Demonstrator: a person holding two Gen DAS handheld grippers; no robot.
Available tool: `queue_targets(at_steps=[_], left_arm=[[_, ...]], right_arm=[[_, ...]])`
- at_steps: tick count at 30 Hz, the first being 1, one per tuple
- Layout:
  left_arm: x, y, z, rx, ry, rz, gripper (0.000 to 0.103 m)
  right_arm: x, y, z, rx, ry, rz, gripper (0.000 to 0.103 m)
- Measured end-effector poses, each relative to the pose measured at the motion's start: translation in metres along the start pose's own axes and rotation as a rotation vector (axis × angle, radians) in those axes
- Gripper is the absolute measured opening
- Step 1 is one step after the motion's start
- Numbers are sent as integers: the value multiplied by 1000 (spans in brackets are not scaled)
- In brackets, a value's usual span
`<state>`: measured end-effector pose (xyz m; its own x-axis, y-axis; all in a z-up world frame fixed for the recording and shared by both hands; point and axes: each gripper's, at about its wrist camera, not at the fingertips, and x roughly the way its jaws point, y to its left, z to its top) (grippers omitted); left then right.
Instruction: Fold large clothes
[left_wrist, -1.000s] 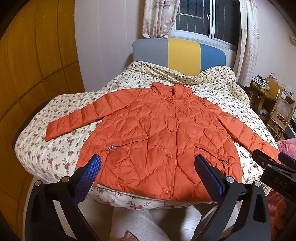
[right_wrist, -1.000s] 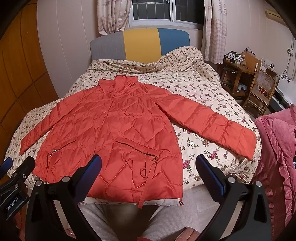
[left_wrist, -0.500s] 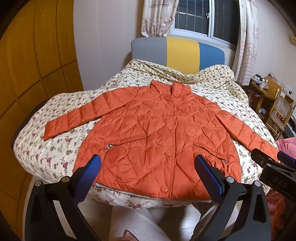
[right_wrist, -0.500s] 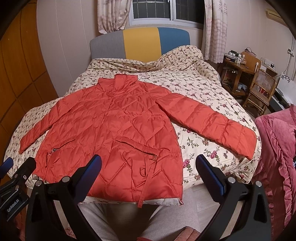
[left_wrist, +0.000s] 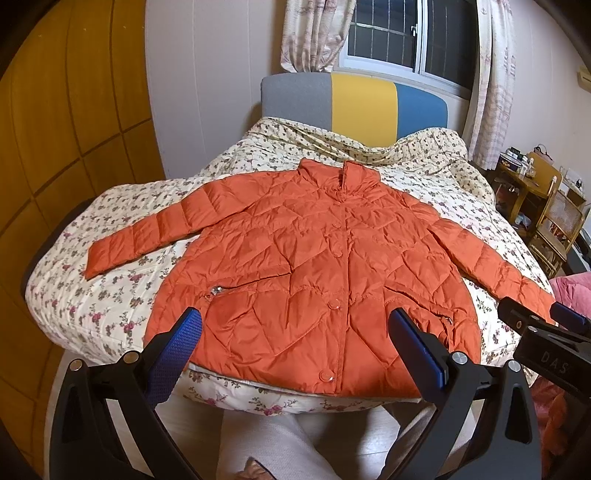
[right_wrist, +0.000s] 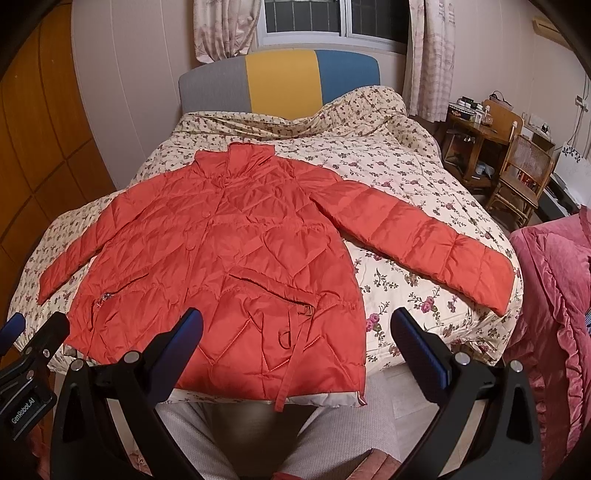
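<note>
A: The orange jacket (left_wrist: 317, 273) lies flat on the bed (left_wrist: 110, 295), sleeves spread, hem overhanging the near edge.

B: Both the left hand-held gripper (left_wrist: 295, 354) and right hand-held gripper (right_wrist: 295, 350) hover spread, empty. The slick, puffy fabric could slip off.

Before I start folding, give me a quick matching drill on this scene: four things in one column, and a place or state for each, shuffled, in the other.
Things:
1. orange jacket
2. left tool
3. headboard
4. wooden chair

Places or states:
A. open and empty, held over the hem
B. grey, yellow and blue panels under the window
C. beside the bed, on the right of the room
D. spread flat on the floral bedspread, buttoned, both sleeves out

Pairs: 1-D, 2-A, 3-B, 4-C
</note>
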<state>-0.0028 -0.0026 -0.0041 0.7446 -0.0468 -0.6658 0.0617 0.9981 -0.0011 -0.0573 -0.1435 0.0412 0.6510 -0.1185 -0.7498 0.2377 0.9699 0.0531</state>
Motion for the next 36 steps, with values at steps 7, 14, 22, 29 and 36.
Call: queue_targets(at_steps=[7, 14, 22, 29, 36], left_arm=[[1, -1, -1, 3, 4, -3, 100], [5, -2, -2, 3, 15, -7, 100], [24, 22, -10, -128, 15, -130, 100], [59, 34, -15, -96, 33, 4, 100], [105, 61, -13, -117, 97, 67, 100]], right_arm=[[4, -1, 0, 1, 16, 2, 101], [8, -2, 0, 4, 21, 1, 101], [23, -17, 0, 50, -29, 81, 101], [80, -51, 4, 141, 28, 200, 101], [151, -103, -2, 302, 136, 134, 101]])
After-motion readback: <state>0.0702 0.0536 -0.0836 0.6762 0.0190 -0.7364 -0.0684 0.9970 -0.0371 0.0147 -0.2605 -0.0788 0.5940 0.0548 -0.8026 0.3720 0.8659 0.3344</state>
